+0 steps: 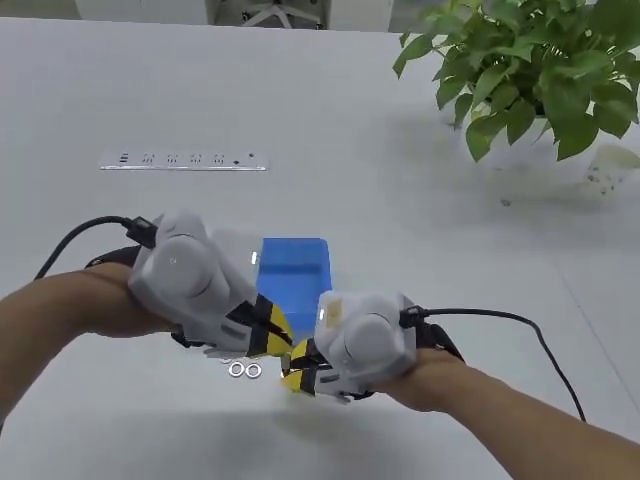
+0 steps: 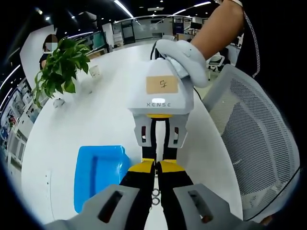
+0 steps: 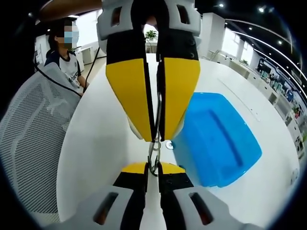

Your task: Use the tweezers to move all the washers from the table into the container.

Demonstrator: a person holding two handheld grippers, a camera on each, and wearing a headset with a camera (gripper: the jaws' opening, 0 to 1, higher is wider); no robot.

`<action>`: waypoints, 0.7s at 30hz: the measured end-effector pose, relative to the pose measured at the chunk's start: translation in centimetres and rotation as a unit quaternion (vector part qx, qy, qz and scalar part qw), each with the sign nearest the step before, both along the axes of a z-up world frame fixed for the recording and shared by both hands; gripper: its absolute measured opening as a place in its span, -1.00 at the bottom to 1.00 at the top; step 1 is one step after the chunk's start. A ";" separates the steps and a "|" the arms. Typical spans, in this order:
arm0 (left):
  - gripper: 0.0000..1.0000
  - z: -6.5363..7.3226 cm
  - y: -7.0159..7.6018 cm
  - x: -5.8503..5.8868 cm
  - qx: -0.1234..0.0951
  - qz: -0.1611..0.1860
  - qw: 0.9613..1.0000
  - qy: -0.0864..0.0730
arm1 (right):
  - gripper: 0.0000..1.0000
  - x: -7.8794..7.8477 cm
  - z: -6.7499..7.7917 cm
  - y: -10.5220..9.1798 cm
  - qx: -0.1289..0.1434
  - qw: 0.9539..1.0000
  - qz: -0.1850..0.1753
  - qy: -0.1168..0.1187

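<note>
My two grippers meet tip to tip over the table's near part. The left gripper [image 1: 268, 338] comes from the left and the right gripper [image 1: 296, 376] faces it. In the right gripper view, thin metal tweezers [image 3: 155, 143] run from between the left gripper's yellow fingers [image 3: 129, 91] into my right gripper [image 3: 152, 168], and both pairs of jaws are shut on them. Two small steel washers [image 1: 245, 370] lie on the table just below the tips; one washer [image 3: 169, 144] sits beside the blue container [image 3: 218, 139]. The blue container [image 1: 295, 268] stands open just beyond the grippers.
A white power strip [image 1: 185, 160] lies farther back on the left. A potted green plant [image 1: 530, 70] stands at the back right. Cables [image 1: 520, 330] trail from both grippers. A mesh chair [image 3: 33, 143] and a seated person are beside the table.
</note>
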State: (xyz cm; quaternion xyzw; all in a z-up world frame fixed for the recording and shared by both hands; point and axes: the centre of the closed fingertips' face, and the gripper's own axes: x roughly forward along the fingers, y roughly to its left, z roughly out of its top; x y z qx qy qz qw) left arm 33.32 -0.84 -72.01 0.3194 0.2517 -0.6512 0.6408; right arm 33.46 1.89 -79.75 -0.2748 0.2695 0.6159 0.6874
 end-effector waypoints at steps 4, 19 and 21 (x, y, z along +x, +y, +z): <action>-0.88 0.0 0.1 -0.1 0.003 -0.002 1.000 -0.001 | -0.82 0.0 0.0 0.1 0.000 1.000 -0.004 0.001; -0.88 0.7 0.3 -0.2 0.006 -0.005 1.000 -0.006 | -0.82 0.0 0.8 0.2 -0.001 1.000 -0.004 -0.004; -0.88 0.9 0.3 -0.3 0.007 -0.006 1.000 -0.007 | -0.82 -0.1 0.9 0.2 -0.001 1.000 -0.005 -0.004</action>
